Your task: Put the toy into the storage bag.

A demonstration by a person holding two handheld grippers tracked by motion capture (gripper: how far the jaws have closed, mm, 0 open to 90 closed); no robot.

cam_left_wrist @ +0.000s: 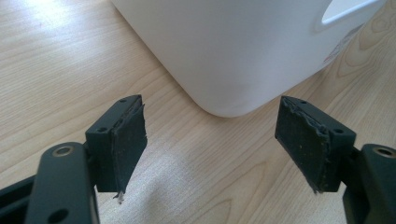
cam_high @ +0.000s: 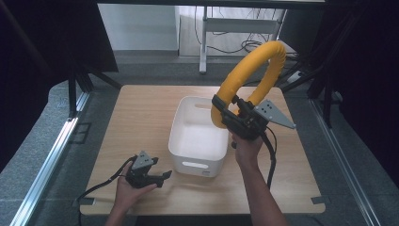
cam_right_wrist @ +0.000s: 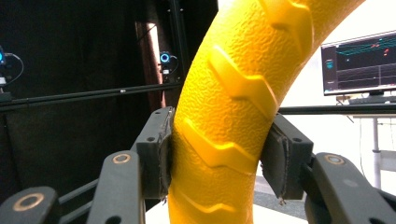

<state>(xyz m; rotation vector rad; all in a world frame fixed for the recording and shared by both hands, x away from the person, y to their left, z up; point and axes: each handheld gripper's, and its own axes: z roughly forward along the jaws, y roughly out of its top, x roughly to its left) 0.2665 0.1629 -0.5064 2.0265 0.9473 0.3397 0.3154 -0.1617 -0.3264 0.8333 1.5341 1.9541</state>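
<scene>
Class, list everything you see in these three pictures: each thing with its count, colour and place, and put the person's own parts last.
Table: one, light wood, centre of the high view.
Bin: one, white, on the table's middle, nothing seen inside.
Ring: one, yellow, ridged, held up above the bin's right side.
Monitor: one, lit, far right in the right gripper view.
Left gripper: one, black, jaws apart, low on the table before the bin's corner.
Right gripper: one, black, jaws clamped on the ring.
Hands: two, left hand, right hand, each holding a gripper.

Bin (cam_high: pixel 197 162) blocks table centre — free wood (cam_high: pixel 141 113) left; yellow ring (cam_high: pixel 263 61) overhangs bin's right rim.
</scene>
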